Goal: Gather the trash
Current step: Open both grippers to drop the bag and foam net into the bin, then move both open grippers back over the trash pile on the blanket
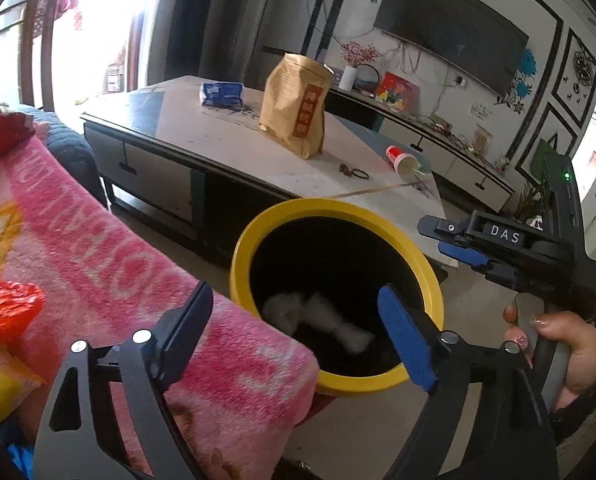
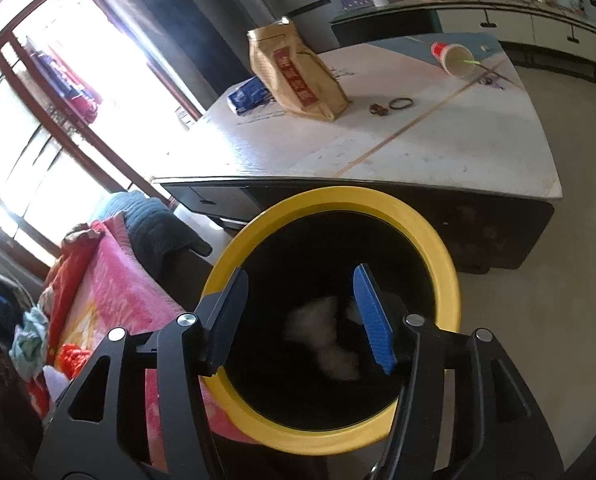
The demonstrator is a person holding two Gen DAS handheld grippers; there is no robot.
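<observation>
A yellow-rimmed bin [image 2: 450, 280] is seen standing on the floor between a coffee table [image 2: 438, 152] and a sofa draped with a pink blanket [image 1: 145, 272]. The right gripper [image 2: 298, 320] is held directly above the bin's dark opening, its fingers spread wide apart and nothing held between them. White crumpled tissue [image 2: 322, 332] is seen lying at the bottom of the bin, blurred in the right wrist view. The left gripper [image 1: 293, 332] is positioned over the near side of the bin, its jaws also wide open and empty, one finger over the blanket's edge and the blue-padded finger [image 1: 406, 344] over the bin's rim. In the left wrist view the right gripper is seen at the bin's far right, gripped by a hand [image 1: 566, 344]. On the table, a brown paper bag [image 2: 293, 76] is shown standing upright, a blue packet [image 2: 249, 96] lying just behind it. A red paper cup [image 2: 454, 58] with a green straw is seen tipped on its side near the table's far corner, well apart from the bag. A small dark ring [image 2: 401, 103] lies between bag and cup.
</observation>
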